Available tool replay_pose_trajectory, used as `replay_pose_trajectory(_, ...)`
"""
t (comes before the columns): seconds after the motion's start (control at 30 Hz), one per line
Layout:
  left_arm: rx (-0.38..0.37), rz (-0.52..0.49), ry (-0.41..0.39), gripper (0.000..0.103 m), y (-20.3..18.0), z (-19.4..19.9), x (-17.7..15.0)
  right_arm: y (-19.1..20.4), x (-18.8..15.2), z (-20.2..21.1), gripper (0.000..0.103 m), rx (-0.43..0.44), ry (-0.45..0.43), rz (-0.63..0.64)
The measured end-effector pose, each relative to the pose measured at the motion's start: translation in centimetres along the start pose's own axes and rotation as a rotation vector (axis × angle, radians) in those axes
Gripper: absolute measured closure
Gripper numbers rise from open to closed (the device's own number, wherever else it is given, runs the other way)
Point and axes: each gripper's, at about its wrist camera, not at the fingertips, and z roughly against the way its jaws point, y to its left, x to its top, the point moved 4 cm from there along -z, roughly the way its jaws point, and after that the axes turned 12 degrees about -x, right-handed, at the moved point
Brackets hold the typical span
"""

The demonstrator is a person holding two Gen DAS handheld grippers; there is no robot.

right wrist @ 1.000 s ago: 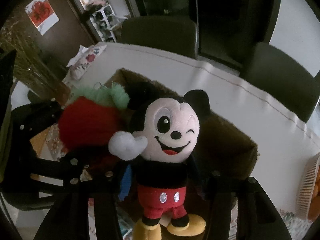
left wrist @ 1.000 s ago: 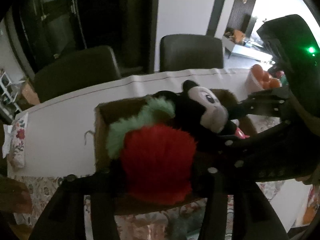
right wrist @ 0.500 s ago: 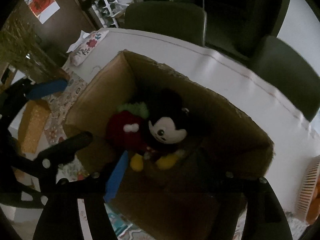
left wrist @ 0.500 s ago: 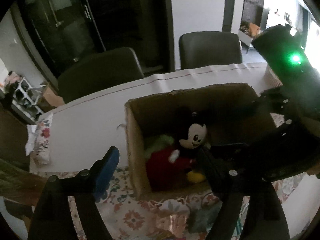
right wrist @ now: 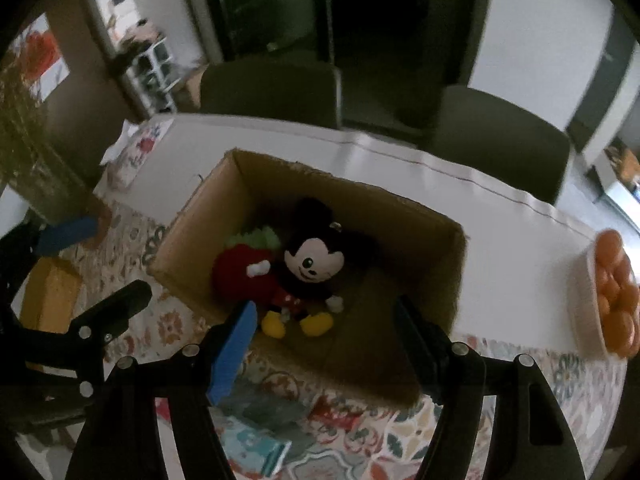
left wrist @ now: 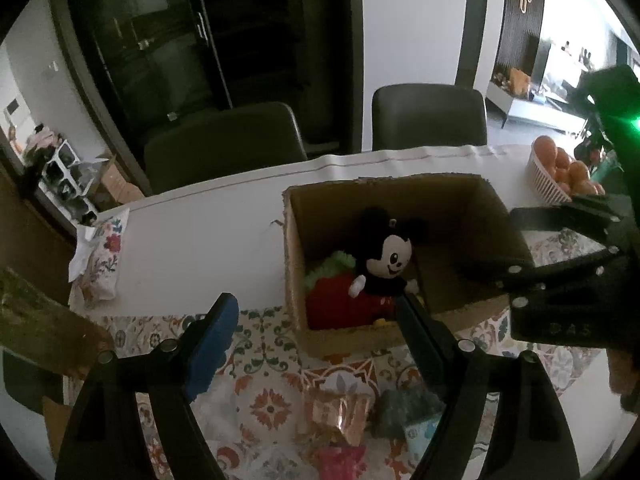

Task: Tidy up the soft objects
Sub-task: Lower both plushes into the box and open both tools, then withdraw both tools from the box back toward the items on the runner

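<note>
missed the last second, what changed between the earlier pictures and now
Both toys were let go: the mouse plush and the red strawberry plush now lie in the cardboard box. The left gripper and right gripper stand open and have pulled back. The box stayed put.

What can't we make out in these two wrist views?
- Left wrist: the mouse plush's feet, hidden behind the left tool's right finger.
- Left wrist: the crumpled items near the bottom edge, dim and unidentifiable.
- Right wrist: the red strawberry plush's lower part, behind the cardboard box wall.
- Right wrist: the fruit basket, cut off by the lens edge.
</note>
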Motion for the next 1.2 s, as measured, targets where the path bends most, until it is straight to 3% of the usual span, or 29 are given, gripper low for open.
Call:
replay_pose_trajectory(0.33, 0.042, -0.022, -0.073, 0.020, -0.4, 4.9, -3.3, 1.4, -4.4, 5.3, 0.031, -0.084, -0.110, -0.113)
replay_pose_trajectory(0.53, 0.074, -0.036, -0.124, 0.018, -0.5, 7.5, -5.8, 2.8, -7.2, 6.8, 0.031, -0.080, -0.137, -0.161)
replay_pose_trajectory(0.6, 0.078, -0.032, -0.140, 0.016, -0.5, 8.2, -6.7, 3.1, -8.1, 7.3, 0.026, -0.081, -0.147, -0.185)
replay_pose_trajectory(0.9, 0.073, 0.015, -0.158, 0.014, 0.0, 9.1, -11.1, 5.1, -11.6, 7.7, 0.019, -0.089, -0.167, -0.222)
replay_pose_trajectory(1.2, 0.067, 0.039, -0.141, 0.014, 0.8, 8.1, -15.5, 7.2, -14.0, 7.1, 0.019, -0.120, -0.183, -0.198)
